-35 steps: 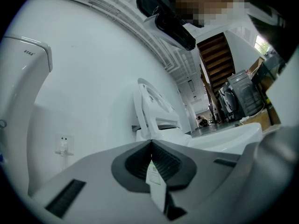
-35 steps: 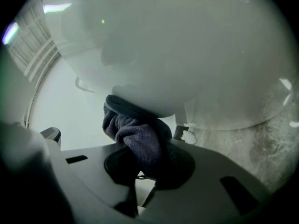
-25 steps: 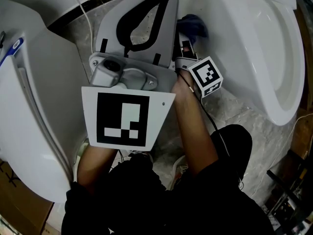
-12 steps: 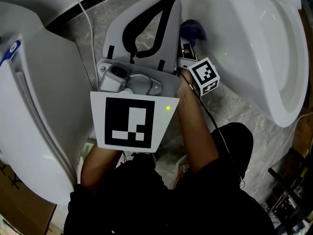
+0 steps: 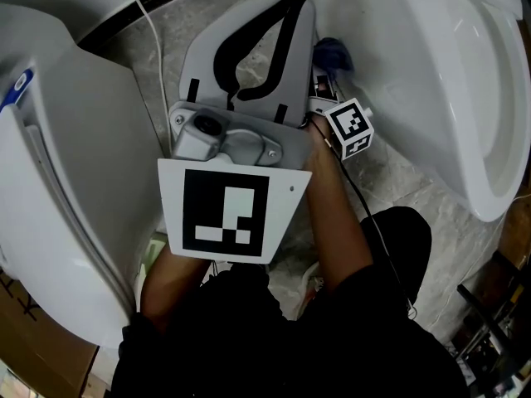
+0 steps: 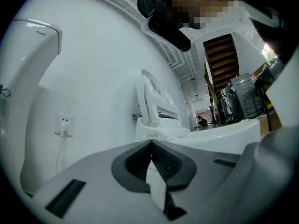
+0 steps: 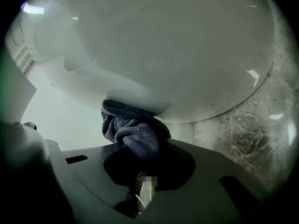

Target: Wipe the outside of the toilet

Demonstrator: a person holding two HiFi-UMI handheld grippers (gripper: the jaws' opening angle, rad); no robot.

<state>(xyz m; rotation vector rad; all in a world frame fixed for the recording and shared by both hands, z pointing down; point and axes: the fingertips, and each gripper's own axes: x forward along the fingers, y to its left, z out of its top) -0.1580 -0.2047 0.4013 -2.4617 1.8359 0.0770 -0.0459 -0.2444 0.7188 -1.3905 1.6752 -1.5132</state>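
A white toilet [image 5: 415, 73] stands at the right of the head view, its bowl curving over the marble floor. My right gripper [image 5: 325, 66], with its marker cube, reaches in beside the toilet's base. It is shut on a dark blue cloth [image 5: 332, 52]. In the right gripper view the cloth [image 7: 133, 129] bunches out of the right gripper [image 7: 140, 149] and presses against the underside of the toilet [image 7: 163, 45]. My left gripper [image 5: 282, 2] hovers in the middle, shut and empty, away from the toilet. In its own view the left gripper [image 6: 150, 144] points at a white wall.
A second white toilet [image 5: 58, 181] fills the left of the head view, so the floor strip [image 5: 158, 31] between them is narrow. A white cable [image 5: 143, 23] runs along it. The left gripper view shows a wall socket [image 6: 64, 125] and another toilet [image 6: 156, 113] with its lid raised.
The left gripper has drifted slightly right and down in the head view. The right gripper keeps the cloth against the toilet's base with barely any shift.
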